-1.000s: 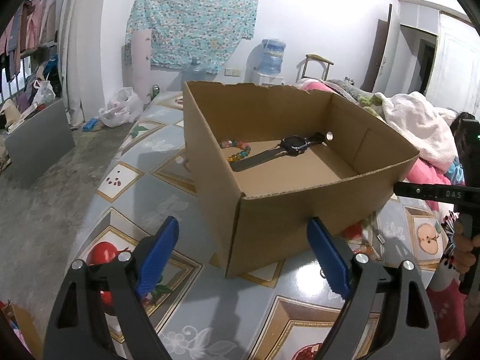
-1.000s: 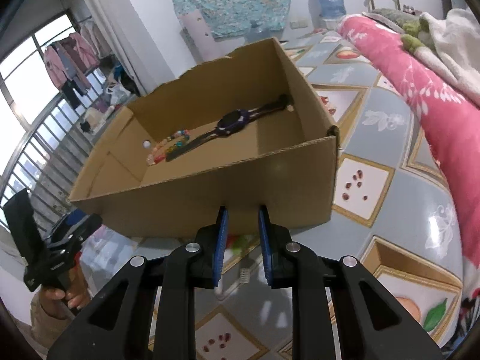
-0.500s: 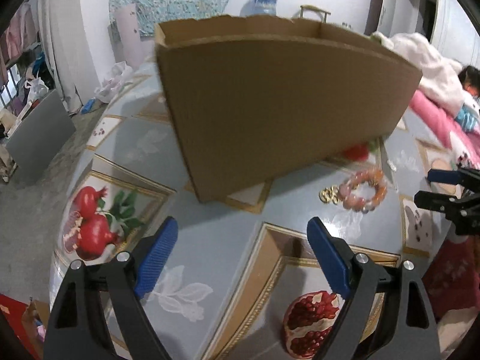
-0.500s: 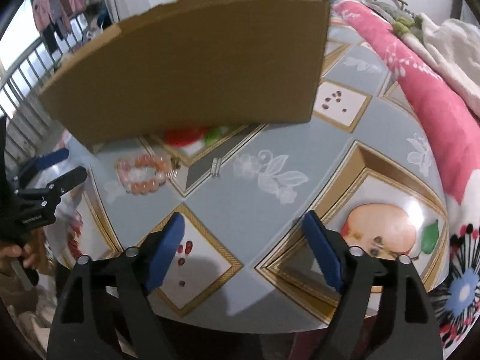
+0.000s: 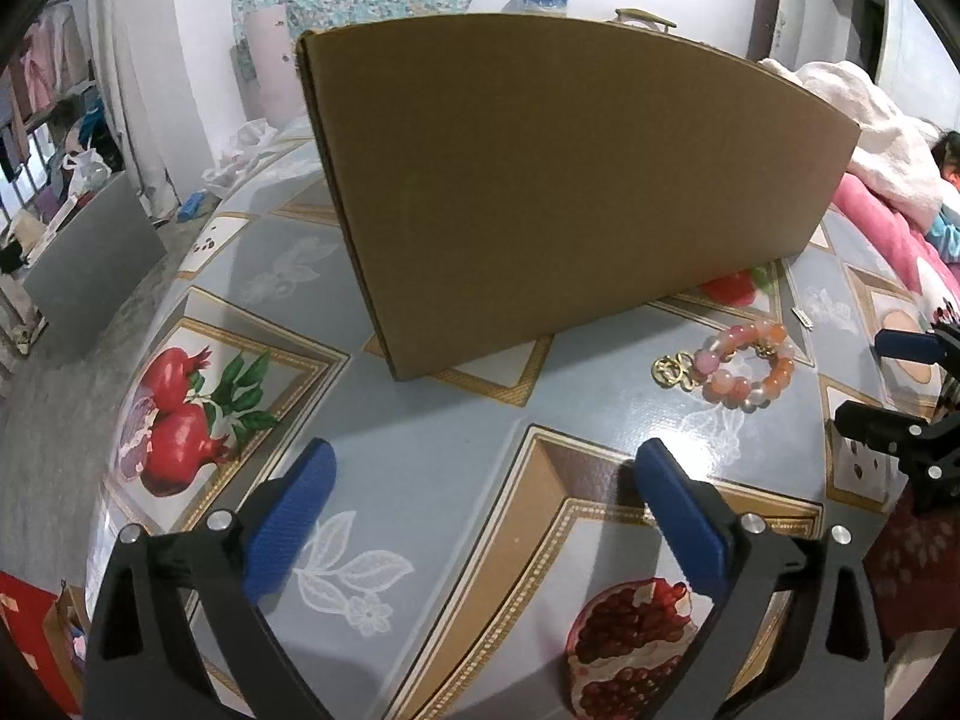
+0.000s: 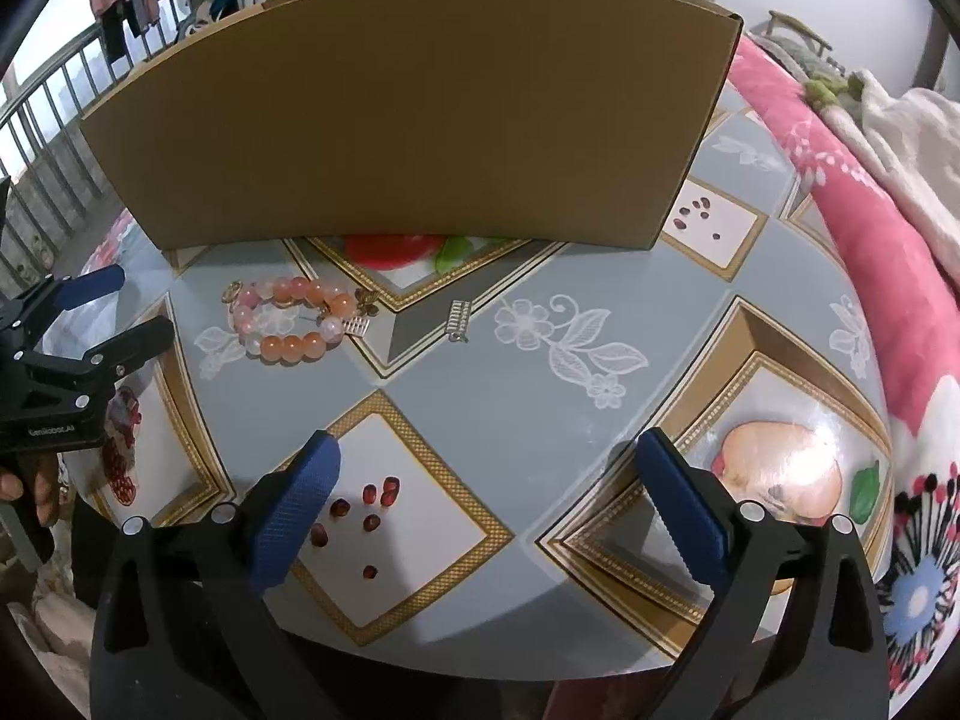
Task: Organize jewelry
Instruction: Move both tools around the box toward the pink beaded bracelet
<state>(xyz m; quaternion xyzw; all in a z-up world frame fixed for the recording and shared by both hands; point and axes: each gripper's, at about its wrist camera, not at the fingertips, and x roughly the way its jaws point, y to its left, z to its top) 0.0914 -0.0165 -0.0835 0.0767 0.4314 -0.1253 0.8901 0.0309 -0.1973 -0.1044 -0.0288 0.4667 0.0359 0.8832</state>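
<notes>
Claws, left (image 5: pixel 486 468) and right (image 6: pixel 489 462), are opening, empty, near bead bracelet (image 6: pixel 288 318).

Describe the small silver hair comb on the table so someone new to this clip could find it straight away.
Start at the tall cardboard box on the fruit-patterned tablecloth. Before its near wall lies a pink-and-orange bead bracelet. The small silver comb lies apart to the bracelet's right: flat, toothed metal, without beads.

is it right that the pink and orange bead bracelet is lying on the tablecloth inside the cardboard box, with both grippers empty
Not quite. The bead bracelet lies on the tablecloth outside the cardboard box, in front of its near wall, as the right wrist view shows. Both grippers, left and right, are indeed empty, jaws opening.
</notes>
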